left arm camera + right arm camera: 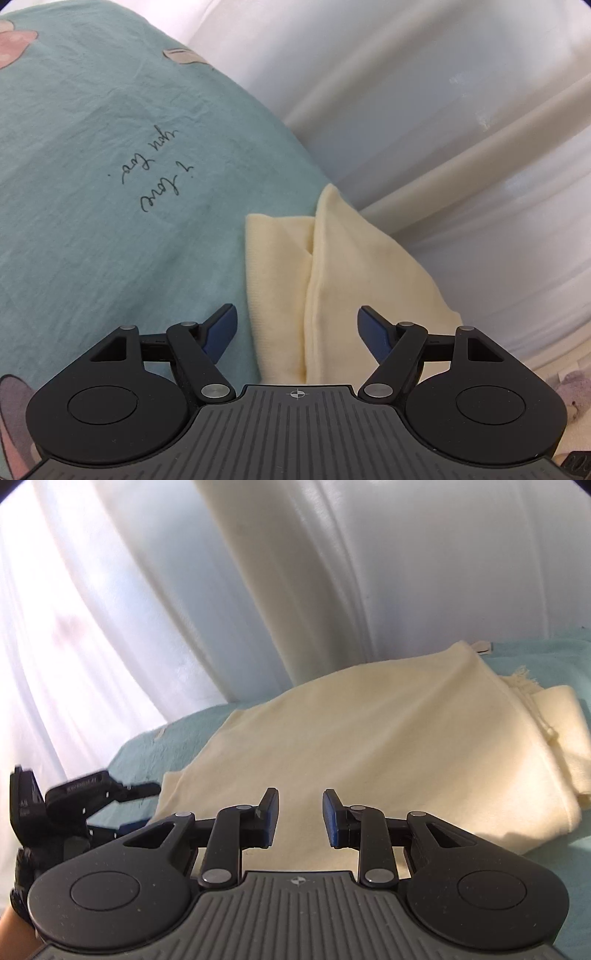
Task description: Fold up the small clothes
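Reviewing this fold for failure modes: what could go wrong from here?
1. The cream garment lies near the edge of the teal bedsheet, beside the white curtain; a tug could slide it off.
2. Both the left gripper and right gripper are open and empty, so loose layers could unfold.

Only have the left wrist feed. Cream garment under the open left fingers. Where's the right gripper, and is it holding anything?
Observer: The right gripper hovers over the middle of the cream garment. Its fingers are narrowly apart with nothing pinched.
Operator: The garment's other end is cut off in my view. Anything there?
Observer: A thin knotted cord lies along a stacked fold at that end.
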Action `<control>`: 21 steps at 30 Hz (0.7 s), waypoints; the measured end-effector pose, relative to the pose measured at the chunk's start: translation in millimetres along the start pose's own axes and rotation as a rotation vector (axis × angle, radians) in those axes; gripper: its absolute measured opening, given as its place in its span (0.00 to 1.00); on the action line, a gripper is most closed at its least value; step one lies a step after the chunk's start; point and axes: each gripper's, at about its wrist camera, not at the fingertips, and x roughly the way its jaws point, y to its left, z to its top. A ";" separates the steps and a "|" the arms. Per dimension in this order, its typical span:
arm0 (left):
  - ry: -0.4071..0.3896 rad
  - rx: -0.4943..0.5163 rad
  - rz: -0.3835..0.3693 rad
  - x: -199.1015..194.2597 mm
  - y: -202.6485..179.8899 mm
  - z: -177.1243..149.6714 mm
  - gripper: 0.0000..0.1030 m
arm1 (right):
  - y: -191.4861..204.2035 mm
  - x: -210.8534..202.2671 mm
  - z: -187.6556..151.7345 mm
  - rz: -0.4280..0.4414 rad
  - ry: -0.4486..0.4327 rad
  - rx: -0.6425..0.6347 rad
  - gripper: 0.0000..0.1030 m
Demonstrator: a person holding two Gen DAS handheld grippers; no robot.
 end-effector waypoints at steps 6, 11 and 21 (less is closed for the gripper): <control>0.023 -0.068 -0.051 11.3 7.9 3.1 0.40 | 41.1 24.4 -17.6 0.056 0.092 -0.054 0.22; 0.017 -0.086 -0.068 11.4 9.6 3.8 0.19 | 74.5 45.3 -21.8 0.044 0.113 -0.117 0.19; 0.023 -0.106 -0.070 14.7 10.4 3.3 0.20 | 95.2 50.6 -33.1 -0.020 0.110 -0.309 0.19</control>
